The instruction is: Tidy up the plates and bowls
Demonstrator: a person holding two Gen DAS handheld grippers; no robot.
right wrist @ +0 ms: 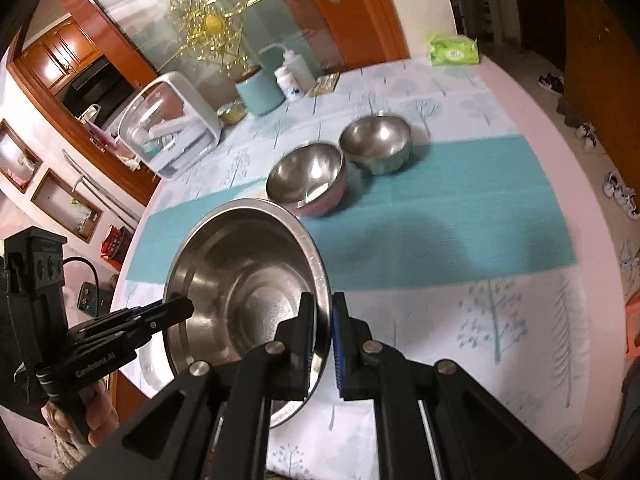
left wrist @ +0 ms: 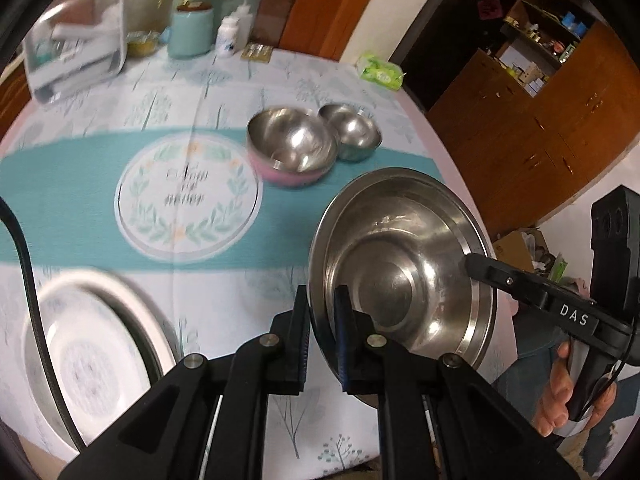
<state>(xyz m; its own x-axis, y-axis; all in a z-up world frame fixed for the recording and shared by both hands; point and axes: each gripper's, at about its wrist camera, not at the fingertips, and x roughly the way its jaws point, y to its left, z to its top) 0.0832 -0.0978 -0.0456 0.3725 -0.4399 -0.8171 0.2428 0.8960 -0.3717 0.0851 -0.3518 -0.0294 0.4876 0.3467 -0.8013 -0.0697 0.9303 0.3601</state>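
A wide steel plate (left wrist: 400, 264) hangs tilted above the table, held at both rims. My left gripper (left wrist: 322, 316) is shut on its left rim. My right gripper (right wrist: 323, 320) is shut on its right rim; the plate also shows in the right wrist view (right wrist: 240, 280). A steel bowl with a pink outside (left wrist: 292, 146) and a smaller steel bowl (left wrist: 354, 130) sit side by side mid-table, also in the right wrist view as pink bowl (right wrist: 308, 180) and small bowl (right wrist: 376, 140). A white plate (left wrist: 88, 356) lies at the near left.
At the table's far edge stand a clear dish rack (left wrist: 76, 40), a teal canister (left wrist: 190, 34), white bottles (left wrist: 230, 34) and a green tissue pack (left wrist: 380, 70). A round printed mat (left wrist: 188, 198) lies mid-table. The table edge curves away on the right.
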